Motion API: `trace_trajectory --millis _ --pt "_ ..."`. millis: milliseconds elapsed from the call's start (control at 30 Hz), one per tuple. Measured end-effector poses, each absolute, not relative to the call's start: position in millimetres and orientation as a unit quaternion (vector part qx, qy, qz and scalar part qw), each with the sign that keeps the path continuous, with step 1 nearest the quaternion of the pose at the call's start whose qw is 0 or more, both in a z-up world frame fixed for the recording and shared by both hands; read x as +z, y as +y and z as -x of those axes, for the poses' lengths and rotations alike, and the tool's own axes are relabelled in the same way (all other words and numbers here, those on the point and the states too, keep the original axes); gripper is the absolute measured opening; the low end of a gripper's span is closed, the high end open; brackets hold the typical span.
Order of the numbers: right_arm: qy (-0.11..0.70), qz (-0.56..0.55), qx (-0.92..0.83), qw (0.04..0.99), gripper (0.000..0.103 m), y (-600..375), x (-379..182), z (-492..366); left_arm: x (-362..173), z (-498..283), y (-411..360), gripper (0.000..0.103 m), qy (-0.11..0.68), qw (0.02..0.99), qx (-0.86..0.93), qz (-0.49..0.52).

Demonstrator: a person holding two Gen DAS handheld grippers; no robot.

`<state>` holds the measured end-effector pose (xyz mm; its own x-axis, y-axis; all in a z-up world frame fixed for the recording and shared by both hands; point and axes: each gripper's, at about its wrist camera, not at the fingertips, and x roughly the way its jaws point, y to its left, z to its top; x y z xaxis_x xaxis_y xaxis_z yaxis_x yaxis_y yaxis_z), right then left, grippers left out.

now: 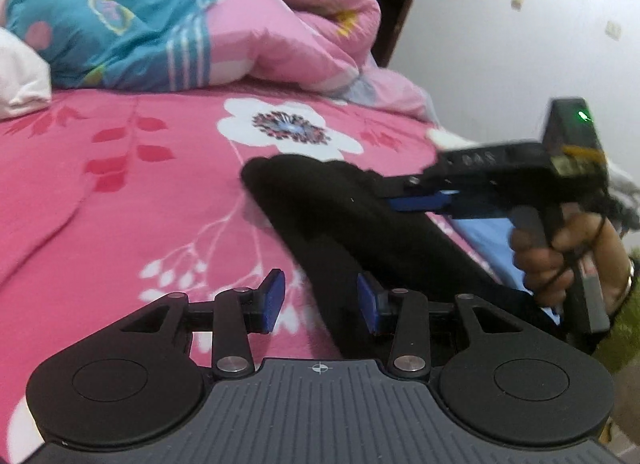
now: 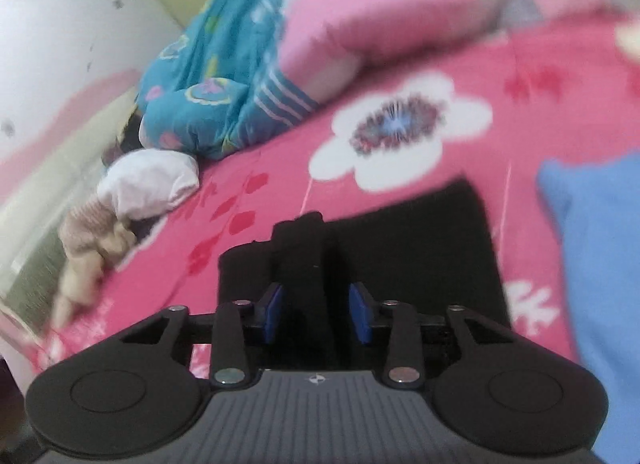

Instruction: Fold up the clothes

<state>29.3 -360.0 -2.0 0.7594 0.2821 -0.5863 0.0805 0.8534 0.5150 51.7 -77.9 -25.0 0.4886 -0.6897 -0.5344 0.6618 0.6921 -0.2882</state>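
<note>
Black cloth, a dark garment (image 1: 344, 216), lies across the near right part of the bed, and its far end is lifted off the sheet because the right gripper (image 1: 404, 194) has reached in from the right and holds it up in its fingers, pinched on a bunched edge; in the right wrist view that bunch (image 2: 304, 260) stands as a dark ridge between the blue pads, though blur there makes it hard to say how tightly they press, so I take the hold as likely rather than certain. The person's hand (image 1: 560, 256) squeezes the handle, which fits a held grip. The left gripper (image 1: 320, 304) hangs low over the near part of the same garment with its fingers standing moderately apart and nothing between them; it seems placed to pin or take the near edge while the other end is carried over for a fold. A light blue cloth (image 2: 596, 264) lies just beside the garment on the right. The bed wears a pink floral sheet (image 1: 140, 184) with a large white flower; a crumpled blue and pink quilt (image 1: 160, 16) is heaped at its far side, a white bundle (image 2: 148, 184) sits near the quilt, and a pale wall (image 1: 520, 44) closes the room behind.
</note>
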Motion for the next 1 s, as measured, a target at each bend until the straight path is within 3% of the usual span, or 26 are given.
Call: trace_trajectory --millis 33,67,167,367,1000 --pt "0.345 -0.289 0.059 0.891 0.016 -369 -8 -34 -27 -52 -82 0.040 0.322 0.862 -0.392 0.014" --pt "0.336 -0.293 0.054 0.894 0.008 -373 -7 -31 -29 -53 -86 0.040 0.324 0.861 -0.393 0.007" --pt "0.309 -0.303 0.040 0.900 0.003 -387 -3 -24 -34 -55 -94 0.040 0.331 0.857 -0.395 -0.009" --pt "0.256 -0.324 0.011 0.911 0.003 -415 3 -9 -37 -56 -96 0.039 0.340 0.850 -0.401 -0.018" --pt "0.260 -0.362 -0.070 0.893 0.003 -452 -37 -4 -16 -85 -113 0.039 0.349 0.843 -0.410 0.003"
